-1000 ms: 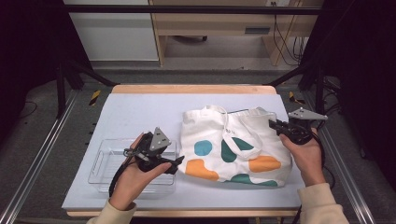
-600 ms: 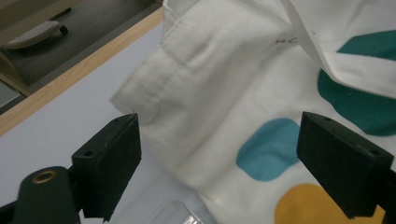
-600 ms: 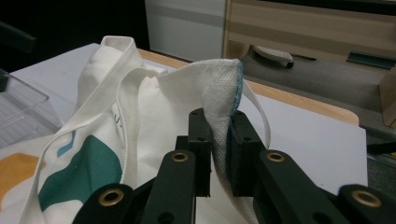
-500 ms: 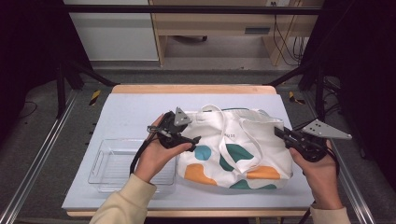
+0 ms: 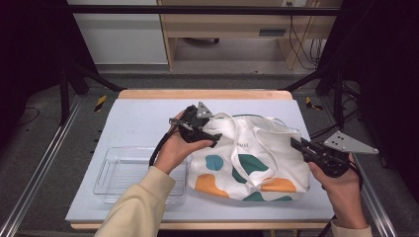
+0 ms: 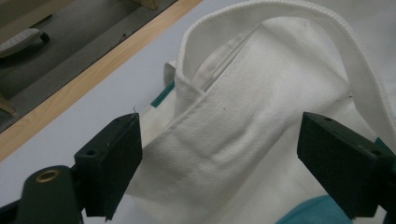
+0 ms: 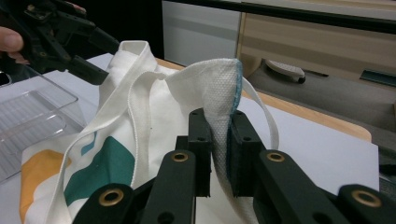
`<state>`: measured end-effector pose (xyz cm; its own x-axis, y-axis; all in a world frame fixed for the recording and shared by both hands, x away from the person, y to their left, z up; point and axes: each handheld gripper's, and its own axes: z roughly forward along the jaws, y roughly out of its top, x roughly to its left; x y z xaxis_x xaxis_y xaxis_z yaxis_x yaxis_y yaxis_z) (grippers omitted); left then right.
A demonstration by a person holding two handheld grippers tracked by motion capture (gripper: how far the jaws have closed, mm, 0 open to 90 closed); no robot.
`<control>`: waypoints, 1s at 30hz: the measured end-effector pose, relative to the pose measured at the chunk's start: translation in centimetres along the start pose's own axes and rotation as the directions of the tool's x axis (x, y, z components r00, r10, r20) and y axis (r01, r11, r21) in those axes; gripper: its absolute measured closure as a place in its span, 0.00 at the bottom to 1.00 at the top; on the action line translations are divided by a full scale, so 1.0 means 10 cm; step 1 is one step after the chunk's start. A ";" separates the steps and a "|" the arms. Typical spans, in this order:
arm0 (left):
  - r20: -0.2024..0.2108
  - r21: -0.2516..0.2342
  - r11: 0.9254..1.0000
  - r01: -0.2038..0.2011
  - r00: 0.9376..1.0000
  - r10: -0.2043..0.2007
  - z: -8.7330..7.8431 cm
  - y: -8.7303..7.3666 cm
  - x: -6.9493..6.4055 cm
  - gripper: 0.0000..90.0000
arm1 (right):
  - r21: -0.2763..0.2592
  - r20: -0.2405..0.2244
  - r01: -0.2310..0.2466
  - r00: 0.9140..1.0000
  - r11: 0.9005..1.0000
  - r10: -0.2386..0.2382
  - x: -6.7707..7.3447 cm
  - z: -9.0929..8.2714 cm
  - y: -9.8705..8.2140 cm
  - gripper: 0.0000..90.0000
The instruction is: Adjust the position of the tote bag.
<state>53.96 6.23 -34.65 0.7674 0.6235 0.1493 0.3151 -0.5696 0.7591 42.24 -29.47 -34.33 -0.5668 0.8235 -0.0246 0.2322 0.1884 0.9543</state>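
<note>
Pale blue-grey table (image 5: 143, 118) with wooden edging, a dark room and cabinet behind. A white tote bag (image 5: 257, 165) with teal and orange patches lies flat at centre-right, long axis across the table, mouth toward the far edge; a clear plastic tray (image 5: 106, 170) sits just beside it. The right gripper (image 7: 219, 154) is clamped on the bag's rim corner, lifting it. The left gripper (image 6: 219, 158) stands wide apart astride the opposite rim fold, pads not pressing. Judged step: opening the mouth. Next move calls for closing the left jaws on that rim.

The tote bag (image 5: 252, 160) lies on the table (image 5: 138, 118), right of the clear tray (image 5: 118, 170).
</note>
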 end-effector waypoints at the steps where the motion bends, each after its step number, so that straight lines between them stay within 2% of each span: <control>1: 0.014 -0.008 1.000 0.009 1.000 -0.009 0.03 0.01 0.00 0.14 | -0.001 -0.002 0.001 1.000 1.000 -0.001 0.00 0.00 0.00 0.91; 4: 0.029 -0.002 1.000 0.007 1.000 -0.007 0.07 0.02 0.01 0.12 | -0.001 -0.006 -0.005 1.000 1.000 0.005 0.01 0.00 -0.01 0.91; 5: 0.028 0.007 1.000 -0.008 1.000 0.007 0.08 0.03 0.02 0.12 | -0.003 -0.009 -0.005 1.000 1.000 0.005 0.01 0.00 -0.02 0.91; 11: 0.071 0.033 0.999 -0.017 0.997 0.014 0.19 0.08 0.03 0.10 | -0.007 -0.017 -0.007 1.000 1.000 0.007 0.01 -0.02 -0.02 0.91; 16: 0.086 0.044 0.999 -0.016 0.996 0.012 0.18 0.07 0.00 0.13 | -0.009 -0.015 -0.006 1.000 1.000 0.006 0.00 -0.02 -0.02 0.91; 21: 0.079 0.043 0.999 -0.018 0.997 0.014 0.12 0.07 -0.02 0.28 | -0.011 -0.014 -0.009 1.000 1.000 0.009 0.00 -0.04 -0.03 0.91; 22: 0.081 0.046 0.999 -0.023 0.997 0.019 0.11 0.07 -0.03 0.28 | -0.011 -0.014 -0.009 1.000 1.000 0.009 0.00 -0.04 -0.03 0.91; 25: 0.089 0.057 0.998 -0.039 0.995 0.034 0.10 0.07 -0.08 0.41 | -0.007 -0.012 -0.015 1.000 1.000 0.015 0.00 -0.04 -0.03 0.91; 26: 0.089 0.060 0.997 -0.046 0.995 0.040 0.09 0.07 -0.10 0.41 | -0.007 -0.012 -0.015 1.000 1.000 0.015 0.00 -0.04 -0.03 0.91; 27: 0.085 0.059 0.997 -0.049 0.995 0.044 0.09 0.06 -0.12 0.45 | -0.005 -0.010 -0.013 1.000 1.000 0.013 0.00 -0.03 -0.04 0.91; 30: 0.070 0.059 0.997 -0.055 0.996 0.051 0.05 0.03 -0.20 0.51 | -0.005 -0.009 -0.017 1.000 1.000 0.016 0.00 -0.04 -0.05 0.91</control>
<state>52.77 4.53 -34.99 0.8195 0.5550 0.1429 0.3052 -0.6337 0.7109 41.85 -29.80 -34.72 -0.5697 0.8218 -0.0063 0.2376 0.1721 0.9560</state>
